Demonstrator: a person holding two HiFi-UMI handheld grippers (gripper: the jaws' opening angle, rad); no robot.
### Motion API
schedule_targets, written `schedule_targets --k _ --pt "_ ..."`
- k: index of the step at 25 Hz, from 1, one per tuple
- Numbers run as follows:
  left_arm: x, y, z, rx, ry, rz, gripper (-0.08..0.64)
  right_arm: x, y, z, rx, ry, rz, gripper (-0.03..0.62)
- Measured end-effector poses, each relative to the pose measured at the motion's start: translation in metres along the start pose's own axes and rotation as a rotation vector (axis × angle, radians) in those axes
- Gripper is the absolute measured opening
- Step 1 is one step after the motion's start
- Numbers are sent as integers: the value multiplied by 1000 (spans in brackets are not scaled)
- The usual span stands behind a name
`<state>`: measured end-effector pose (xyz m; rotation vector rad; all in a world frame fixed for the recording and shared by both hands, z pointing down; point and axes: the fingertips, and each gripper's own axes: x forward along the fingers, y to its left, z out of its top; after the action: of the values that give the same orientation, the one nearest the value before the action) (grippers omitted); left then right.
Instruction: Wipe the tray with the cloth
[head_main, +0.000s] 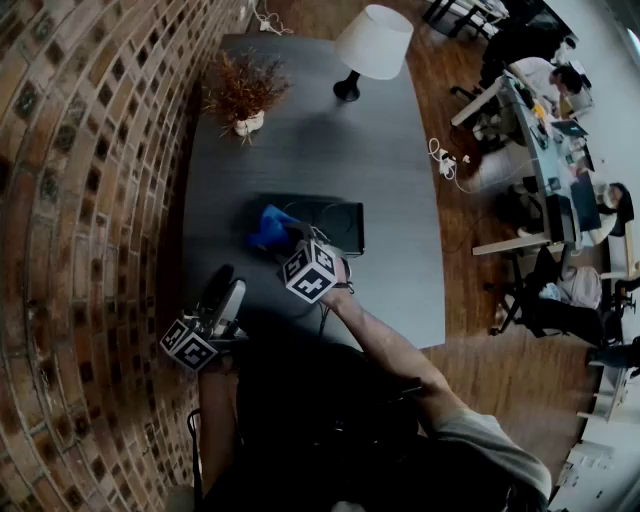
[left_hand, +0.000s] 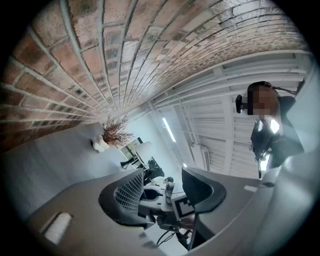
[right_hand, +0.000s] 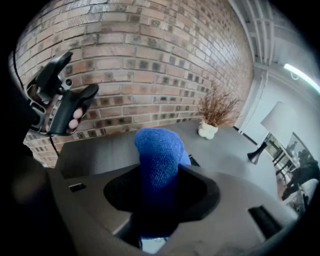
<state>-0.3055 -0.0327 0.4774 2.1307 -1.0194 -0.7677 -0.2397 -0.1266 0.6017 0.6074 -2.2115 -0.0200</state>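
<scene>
No readable txt, labels, brands or nos. in any view. Closest thing: b/w square code patterns on the right gripper (head_main: 293, 240) cube (head_main: 310, 272) and the left gripper (head_main: 224, 290) cube (head_main: 189, 344), no letters or digits. Desk clutter (head_main: 545, 120) far right is too small to read.

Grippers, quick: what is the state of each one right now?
Left gripper: jaws apart, nothing between them.
Right gripper: jaws closed on the blue cloth.
</scene>
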Motion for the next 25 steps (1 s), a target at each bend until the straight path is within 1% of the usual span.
schedule_targets --k 3,5,6,8,10,11,12,13,14,15,17,18,19,21,22,23,25 --pt "3 -16 -18 -13 -30 29 224 7 -8 -30 -78 61 44 190" --pt "5 -24 -28 -18 -31 40 224 -5 -17 -58 -74 68 42 192" --pt "6 -27 -31 -18 -24 42 224 -17 -26 -75 -60 73 19 192" --pt "10 -28 -33 -17 -6 41 224 -43 -52 -111 -12 116 -58 192" --pt "14 -28 -33 -16 6 39 224 -67 -81 -144 74 183 -132 192" --pt "16 -27 -34 -16 11 38 224 -74 -91 -153 118 206 -150 192" --pt "18 -27 -35 -18 16 35 224 -78 -97 -154 150 217 -160 192" --pt "21 -27 -37 -20 22 31 224 -78 -100 -148 160 218 -166 192" --pt "24 -28 -40 -24 30 27 224 -76 -99 -134 143 204 -167 192" --pt "25 -30 -44 -28 39 25 224 -70 -93 -113 102 172 -159 190" --pt "25 -36 -52 -34 56 23 224 -48 -71 -67 -7 86 -108 192" --pt "27 -38 -54 -34 64 20 224 -33 -62 -48 -63 56 -80 192" --pt "29 -39 -55 -30 70 16 224 -17 -57 -37 -114 47 -58 192" --pt "34 -41 -54 -17 72 13 224 7 -60 -38 -171 86 -34 192" --pt "34 -41 -52 -9 69 18 224 12 -65 -47 -171 109 -34 192" --pt "31 -40 -50 -3 65 26 224 11 -73 -57 -153 122 -44 193" --pt "23 -33 -47 0 64 55 224 -4 -93 -83 -94 152 -91 192"
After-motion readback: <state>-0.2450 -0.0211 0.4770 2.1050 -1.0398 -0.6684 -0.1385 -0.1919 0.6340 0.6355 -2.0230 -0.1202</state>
